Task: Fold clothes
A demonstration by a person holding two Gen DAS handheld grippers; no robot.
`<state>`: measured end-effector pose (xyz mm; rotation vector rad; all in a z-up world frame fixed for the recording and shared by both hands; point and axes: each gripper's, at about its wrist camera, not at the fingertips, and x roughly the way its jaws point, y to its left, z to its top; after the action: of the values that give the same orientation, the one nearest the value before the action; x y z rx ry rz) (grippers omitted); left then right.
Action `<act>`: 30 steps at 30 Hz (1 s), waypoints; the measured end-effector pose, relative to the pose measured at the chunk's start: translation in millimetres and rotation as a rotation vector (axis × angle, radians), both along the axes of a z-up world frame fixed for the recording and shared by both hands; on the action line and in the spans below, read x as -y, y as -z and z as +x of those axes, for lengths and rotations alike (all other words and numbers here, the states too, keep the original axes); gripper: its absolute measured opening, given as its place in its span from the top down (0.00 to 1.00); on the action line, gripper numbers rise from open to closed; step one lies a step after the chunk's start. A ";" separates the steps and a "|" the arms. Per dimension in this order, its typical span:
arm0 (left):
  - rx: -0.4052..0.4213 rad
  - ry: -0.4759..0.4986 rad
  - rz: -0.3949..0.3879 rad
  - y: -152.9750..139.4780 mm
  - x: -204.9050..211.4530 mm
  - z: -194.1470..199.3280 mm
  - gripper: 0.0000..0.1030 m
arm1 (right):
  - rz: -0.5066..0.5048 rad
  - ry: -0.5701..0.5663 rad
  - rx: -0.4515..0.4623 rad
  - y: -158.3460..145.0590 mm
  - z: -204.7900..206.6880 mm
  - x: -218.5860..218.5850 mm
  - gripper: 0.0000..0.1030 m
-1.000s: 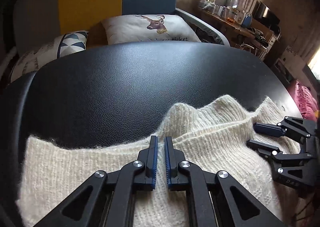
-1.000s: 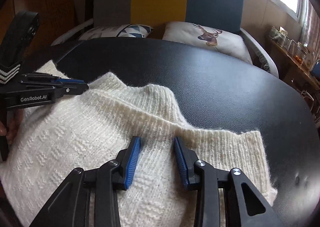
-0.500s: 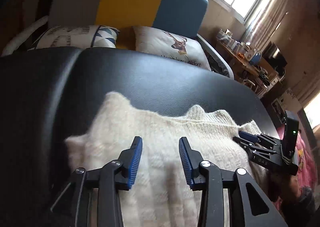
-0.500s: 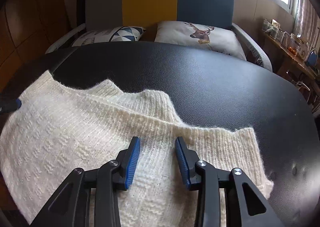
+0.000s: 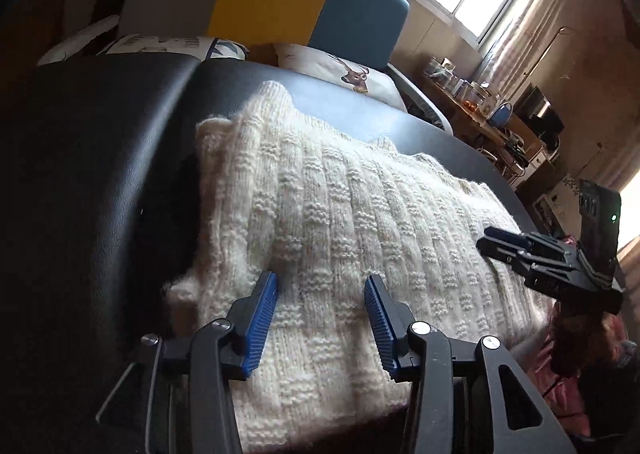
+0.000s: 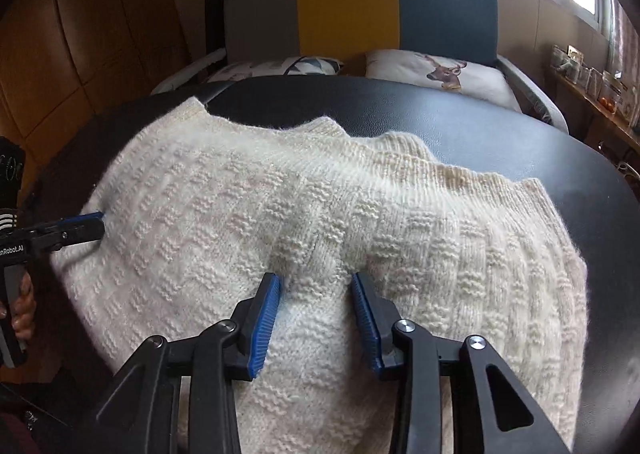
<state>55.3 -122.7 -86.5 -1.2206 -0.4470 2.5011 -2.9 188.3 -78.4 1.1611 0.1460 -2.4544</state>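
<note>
Cream knit sweater (image 6: pixel 320 213) lies spread on the black padded table (image 6: pixel 520 141), ribbed edge on the side toward the sofa, folded into a thick slab. My right gripper (image 6: pixel 316 294) sits over the sweater's near middle, jaws parted a moderate way, blue pads straddling a raised pucker of knit; I can't tell whether the pads press it, looks like they just bracket it. My left gripper (image 5: pixel 320 294) is over the sweater's left-hand end, jaws opening, moderately wide, knit lying under and between the pads but not pinched. Left wrist view gives me what the right one doesn't: the sweater's left edge is stacked in layers with a dark shadowed gap beside it, and one corner stands up toward the sofa. It also shows the right gripper (image 5: pixel 504 242) side-on at the sweater's far right, tips over the fabric. Right wrist view gives the whole ribbed edge with its wavy outline and the sweater's right end, which the left view cuts off; it also catches the left gripper (image 6: pixel 92 223) coming in at the sweater's left edge, and fingers (image 6: pixel 22 306) wrapped on its handle. Beyond the sweater, past the table: grey-yellow-blue sofa (image 6: pixel 348 1) with a deer cushion (image 6: pixel 440 71) and a triangle-print cushion (image 6: pixel 296 65). Cluttered wooden shelf (image 5: pixel 480 109) under the window shows mainly in the left view.
</note>
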 end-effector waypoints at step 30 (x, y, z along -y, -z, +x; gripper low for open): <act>0.120 0.033 0.218 8.7 57.1 -100.2 0.17 | -0.011 0.033 -0.127 4.3 15.9 4.1 0.62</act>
<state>-44.9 -179.8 -95.2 -1.2830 -0.7030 2.2893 13.0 184.2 -82.7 1.0115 0.1518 -2.5550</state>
